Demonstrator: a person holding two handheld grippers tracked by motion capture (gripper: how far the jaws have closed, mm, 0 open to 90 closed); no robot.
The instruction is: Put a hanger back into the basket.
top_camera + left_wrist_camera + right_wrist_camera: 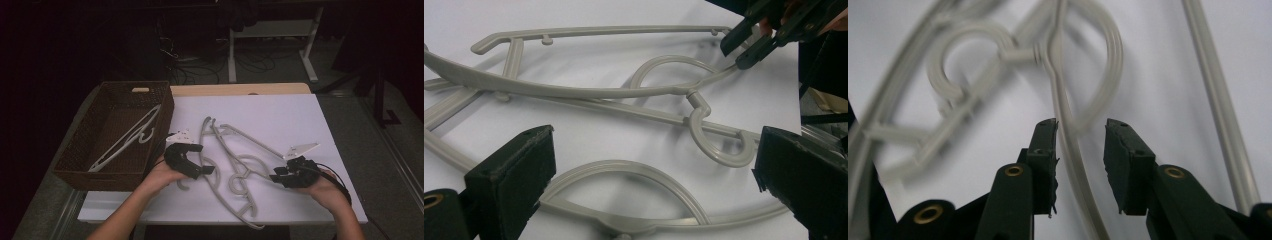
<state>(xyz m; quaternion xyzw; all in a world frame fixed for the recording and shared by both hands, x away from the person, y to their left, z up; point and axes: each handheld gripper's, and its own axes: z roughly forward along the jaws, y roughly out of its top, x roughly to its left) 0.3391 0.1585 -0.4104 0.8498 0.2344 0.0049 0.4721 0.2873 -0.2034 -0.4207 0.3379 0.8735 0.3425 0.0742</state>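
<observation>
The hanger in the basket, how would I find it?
Look for the brown wicker basket at the table's left edge. One pale hanger lies slanted inside it, alone. The other hangers lie tangled together on the white board.

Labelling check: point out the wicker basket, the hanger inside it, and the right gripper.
wicker basket (80, 172), high view, on its near rim.
white hanger in basket (131, 136), high view, on its long arm.
right gripper (1080, 131), right gripper view, midway between its jaws, open around a grey hanger bar.

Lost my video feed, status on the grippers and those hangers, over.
Left gripper open over hanger pile. Right gripper open, hanger arm between jaws, not clamped. Hangers tangled; one hanger already in basket.
</observation>
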